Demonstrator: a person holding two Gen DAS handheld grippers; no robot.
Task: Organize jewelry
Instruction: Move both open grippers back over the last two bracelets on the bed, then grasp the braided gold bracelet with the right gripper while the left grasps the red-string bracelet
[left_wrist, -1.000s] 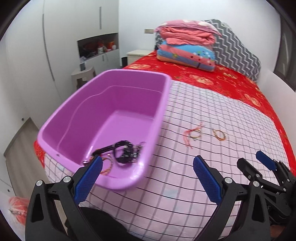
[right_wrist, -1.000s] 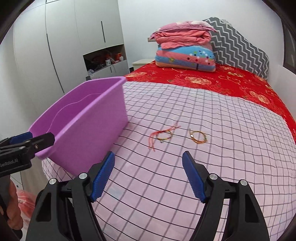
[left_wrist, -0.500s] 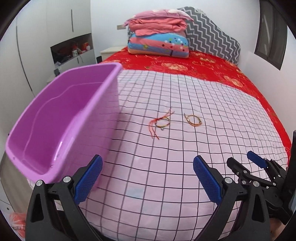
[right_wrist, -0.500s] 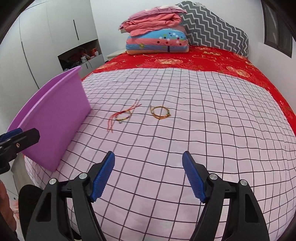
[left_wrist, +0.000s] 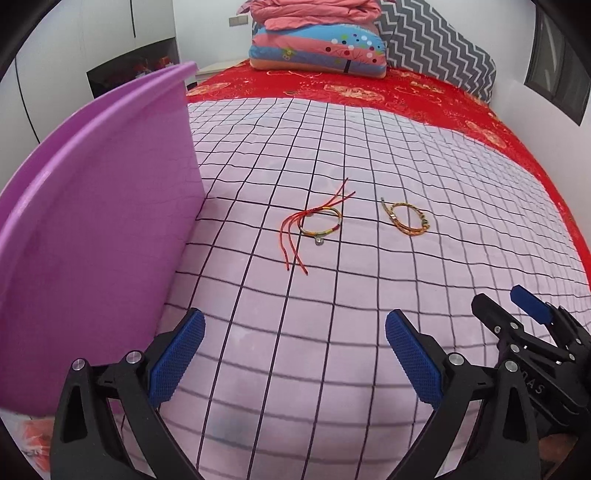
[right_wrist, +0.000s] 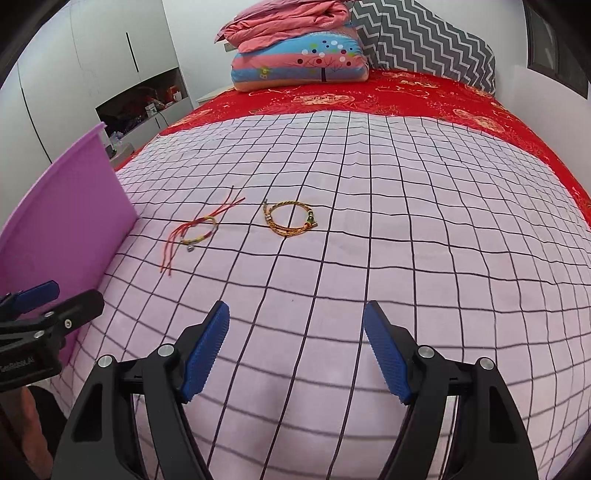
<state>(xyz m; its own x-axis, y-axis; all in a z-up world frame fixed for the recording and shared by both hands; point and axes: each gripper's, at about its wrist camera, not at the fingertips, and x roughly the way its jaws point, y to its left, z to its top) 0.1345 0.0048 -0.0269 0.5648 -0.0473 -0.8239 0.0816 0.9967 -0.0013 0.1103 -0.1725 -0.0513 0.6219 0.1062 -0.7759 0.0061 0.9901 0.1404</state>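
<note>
Left to do: a red-corded woven bracelet with a small silver charm (left_wrist: 320, 221) and a gold braided bracelet with a clasp (right_wrist: 290, 218) both lie loose on the pink grid-checked bedspread (right_wrist: 406, 258), near each other, not touching.
Done: cannot tell; the inside of the purple plastic tub (left_wrist: 99, 221) is hidden from both views.
Left gripper (left_wrist: 295, 360): spread wide, empty.
Right gripper (right_wrist: 295, 349): spread wide, empty.
Around: folded quilts (right_wrist: 295, 48) and a zigzag pillow (right_wrist: 424, 44) at the bed's head, well apart.
In the way: nothing I can see between either tool and the bracelets.

White walls (right_wrist: 192, 33) and a cupboard (right_wrist: 74, 74) enclosed the room. The bed (right_wrist: 406, 258) carried a checked sheet, red cover (right_wrist: 406, 96), and stacked bedding (right_wrist: 299, 48).
</note>
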